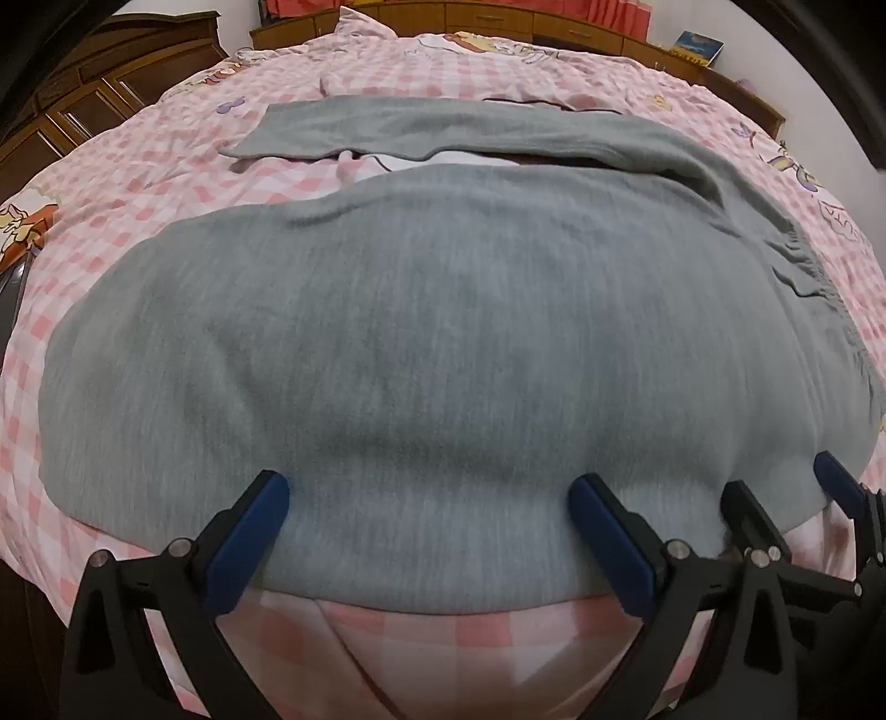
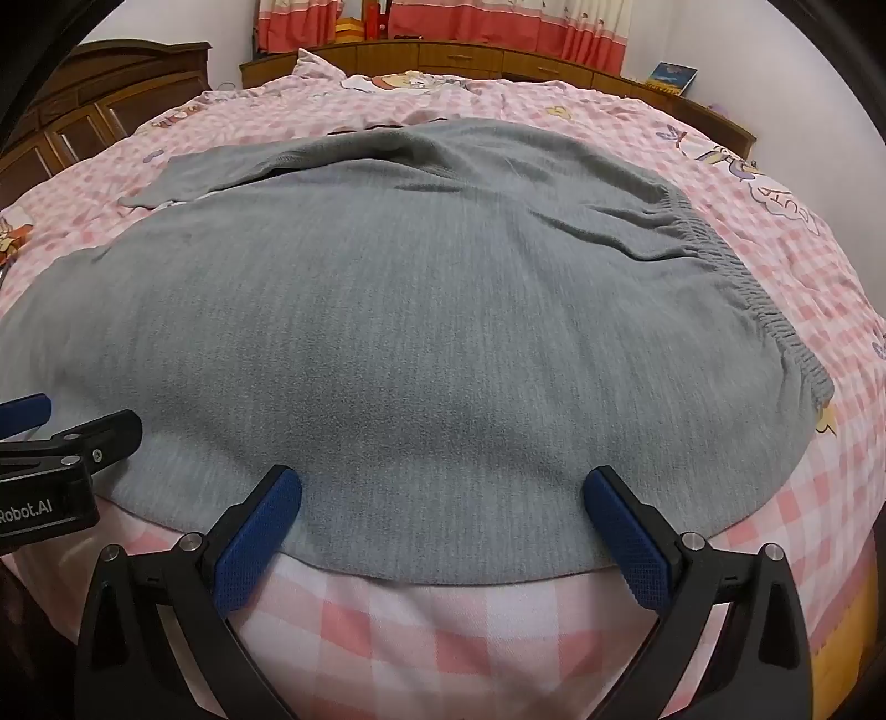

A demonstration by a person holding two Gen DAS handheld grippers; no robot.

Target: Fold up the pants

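Left tool (image 1: 426,487) and right tool (image 2: 443,482) side by side, angled down, spread wide over grey pants (image 1: 443,343)

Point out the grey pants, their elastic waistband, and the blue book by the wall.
grey pants (image 1: 443,354), left wrist view, middle of the near leg.
elastic waistband (image 2: 747,277), right wrist view, gathered edge.
blue book (image 2: 673,77), right wrist view, its cover.

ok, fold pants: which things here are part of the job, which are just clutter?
Job: grey knit pants with elastic waistband; left gripper, open; right gripper, open.

Clutter: pink checked duvet; blue book; dark wooden wardrobe; red patterned curtains.
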